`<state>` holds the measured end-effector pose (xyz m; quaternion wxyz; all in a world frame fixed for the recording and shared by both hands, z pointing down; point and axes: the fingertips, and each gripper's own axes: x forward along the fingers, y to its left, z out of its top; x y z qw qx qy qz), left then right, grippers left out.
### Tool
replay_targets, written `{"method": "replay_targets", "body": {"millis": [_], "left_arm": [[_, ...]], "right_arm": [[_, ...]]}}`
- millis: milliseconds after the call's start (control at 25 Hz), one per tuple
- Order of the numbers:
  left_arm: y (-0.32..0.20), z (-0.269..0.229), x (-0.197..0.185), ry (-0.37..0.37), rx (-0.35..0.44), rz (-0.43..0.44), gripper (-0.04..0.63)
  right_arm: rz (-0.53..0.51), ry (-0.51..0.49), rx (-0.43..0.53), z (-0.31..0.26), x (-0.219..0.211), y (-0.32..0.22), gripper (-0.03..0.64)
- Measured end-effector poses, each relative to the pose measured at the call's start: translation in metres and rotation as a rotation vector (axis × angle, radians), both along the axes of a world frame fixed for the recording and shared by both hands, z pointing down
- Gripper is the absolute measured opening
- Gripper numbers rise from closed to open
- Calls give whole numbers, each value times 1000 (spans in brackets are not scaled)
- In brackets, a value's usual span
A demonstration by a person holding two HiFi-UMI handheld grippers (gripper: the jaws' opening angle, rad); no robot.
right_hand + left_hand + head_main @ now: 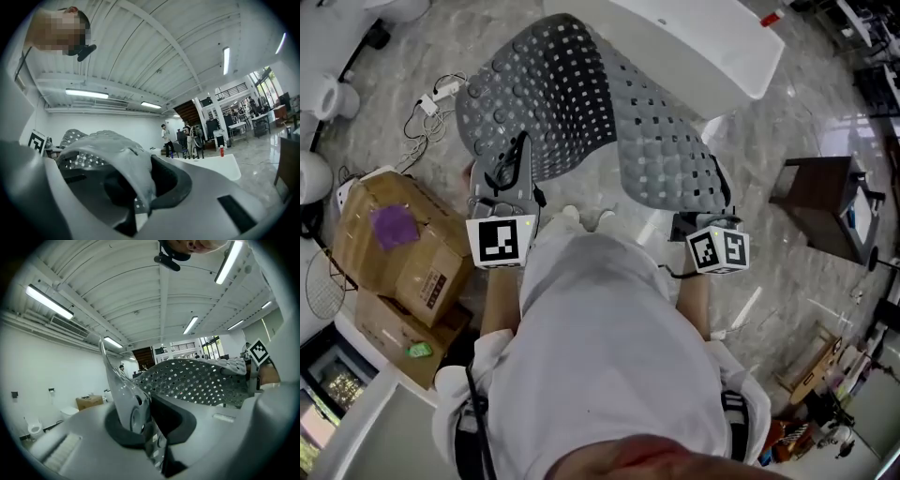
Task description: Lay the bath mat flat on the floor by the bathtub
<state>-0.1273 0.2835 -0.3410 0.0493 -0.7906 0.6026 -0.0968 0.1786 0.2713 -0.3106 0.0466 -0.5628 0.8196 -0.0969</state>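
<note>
The left tool [514, 167] is closed on the near edge of the bath mat [572, 94]. In the left gripper view the grey sheet is seen pinched between the nearly shut jaws of that tool [140, 416], and it rises from them as a thin upright fold. The right tool [709, 214] is likewise clamped on the mat's near edge on the other side. In the right gripper view the rubbery edge is draped over this tool [136, 187] and nipped between its jaws. Both tools are held level, side by side and well apart, in front of the person's white shirt [609, 347].

The mat, grey and pierced with rows of small square holes, is held up off the floor [787, 281]. It is bowed between the two grips, with a deep dip in its near edge. Its far part is seen against the side of the white bathtub [694, 37]; whether it touches cannot be told.

To the left, stacked cardboard boxes [403, 253] are seen, with a purple scrap [394, 225] on the upper one. White cables [436, 98] are seen beyond them, and a dark wooden stand [825, 202] stands on the marble floor to the right.
</note>
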Motion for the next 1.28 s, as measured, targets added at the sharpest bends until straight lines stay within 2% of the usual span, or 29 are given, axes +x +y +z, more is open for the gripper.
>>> {"method": "replay_targets", "body": {"millis": [280, 560, 760, 880, 1040, 1280], "left_arm": [[-19, 26, -40, 8, -30, 31, 29], [-102, 74, -42, -8, -172, 34, 29], [-148, 125, -54, -24, -288, 26, 28], [-192, 167, -54, -56, -363, 21, 28], [-260, 244, -52, -92, -457, 32, 25], [-334, 411, -50, -128, -556, 33, 21]], "right_arm": [[46, 51, -52, 17, -27, -1, 18], [14, 95, -168, 63, -39, -83, 18], [-11, 125, -282, 119, -48, -131, 18], [-26, 133, -376, 169, -41, -173, 18], [-78, 204, -486, 259, -37, -233, 20], [-160, 276, -603, 433, -41, -291, 21]]}}
